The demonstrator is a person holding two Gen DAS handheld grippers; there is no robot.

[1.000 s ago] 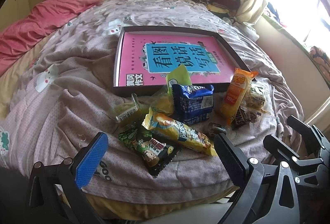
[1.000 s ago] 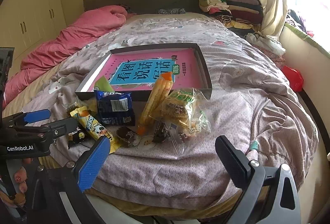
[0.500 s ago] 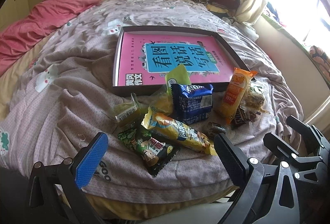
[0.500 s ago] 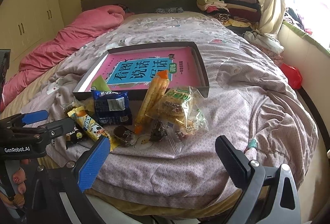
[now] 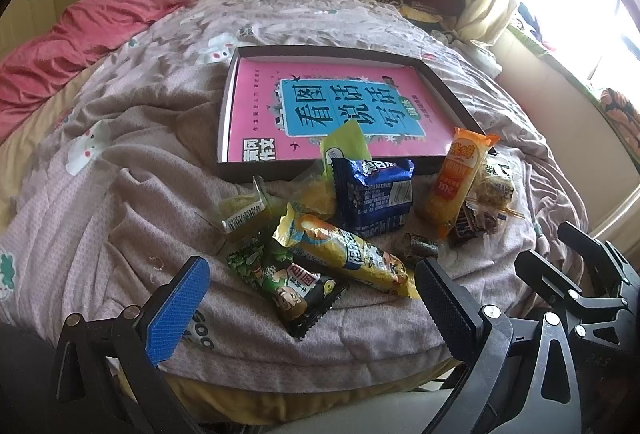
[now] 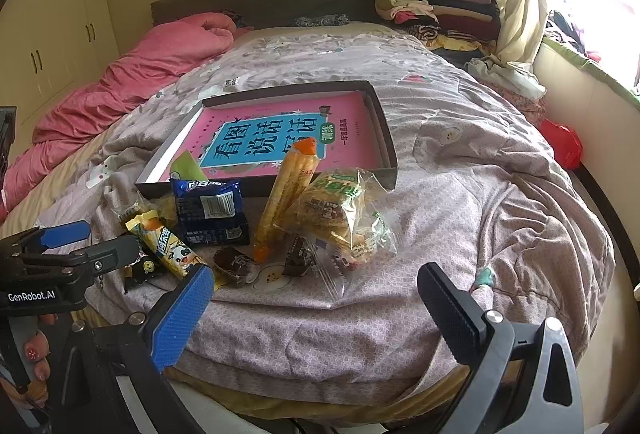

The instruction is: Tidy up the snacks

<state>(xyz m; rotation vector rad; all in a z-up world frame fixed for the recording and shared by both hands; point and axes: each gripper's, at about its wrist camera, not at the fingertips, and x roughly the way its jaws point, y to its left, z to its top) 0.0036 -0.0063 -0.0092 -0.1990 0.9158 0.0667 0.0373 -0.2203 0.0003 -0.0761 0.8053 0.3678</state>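
Both the left gripper (image 5: 308, 298) and right gripper (image 6: 316, 300) hover spread apart, empty, before a heap of crinkly plastic snack packets (image 5: 360, 210) on the bed (image 5: 120, 162).

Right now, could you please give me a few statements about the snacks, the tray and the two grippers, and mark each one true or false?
1. Both the left gripper and the right gripper are open and hold nothing. True.
2. The snacks already lie inside the tray. False: they lie in a heap on the blanket, in front of the tray's near edge.
3. A pink book lies flat in the tray. True.
4. The blue packet sits at the heap's right end. False: it sits mid-heap; the orange packet and the clear bag are further right.
5. Folded clothes are stacked beside the headboard. True.
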